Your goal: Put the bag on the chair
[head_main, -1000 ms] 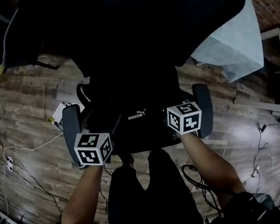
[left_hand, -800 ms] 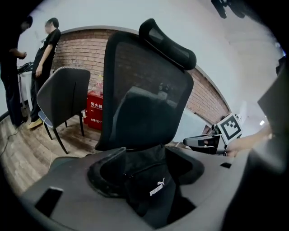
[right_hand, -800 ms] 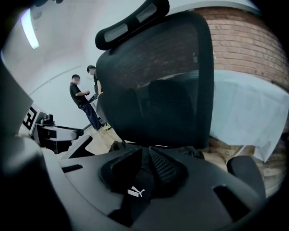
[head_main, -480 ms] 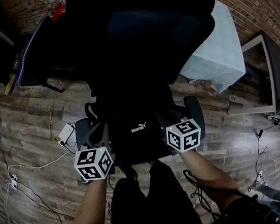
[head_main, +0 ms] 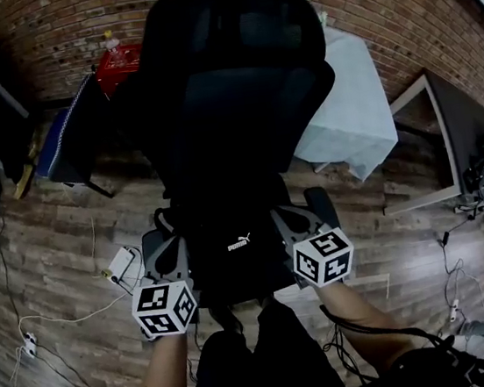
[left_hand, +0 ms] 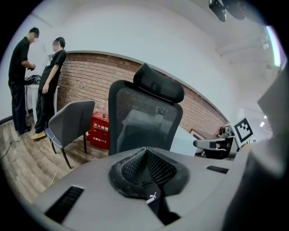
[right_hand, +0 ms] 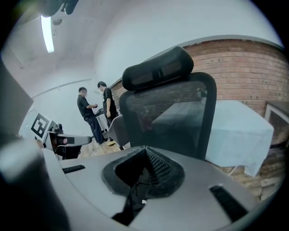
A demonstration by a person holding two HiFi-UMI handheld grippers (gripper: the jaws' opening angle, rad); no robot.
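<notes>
A black bag (head_main: 237,253) with a white logo lies on the seat of the black mesh office chair (head_main: 236,83), between the armrests. My left gripper (head_main: 173,246) is at the bag's left side and my right gripper (head_main: 293,223) at its right side. In the left gripper view the jaws (left_hand: 146,158) are closing on a black strap (left_hand: 154,199) that bears the logo. In the right gripper view the jaws (right_hand: 144,158) are closing on black strap fabric (right_hand: 132,200). The chair's back (left_hand: 144,117) stands straight ahead of both.
A grey side chair (head_main: 76,139) and a red box (head_main: 115,68) stand left of the office chair by the brick wall. A white-covered table (head_main: 351,112) is to the right. Cables and a power strip (head_main: 120,264) lie on the wood floor. Two persons (left_hand: 27,81) stand at far left.
The head view has tilted up, so the chair's whole back and the brick wall now show. Both grippers stay at the bag's sides on the seat.
</notes>
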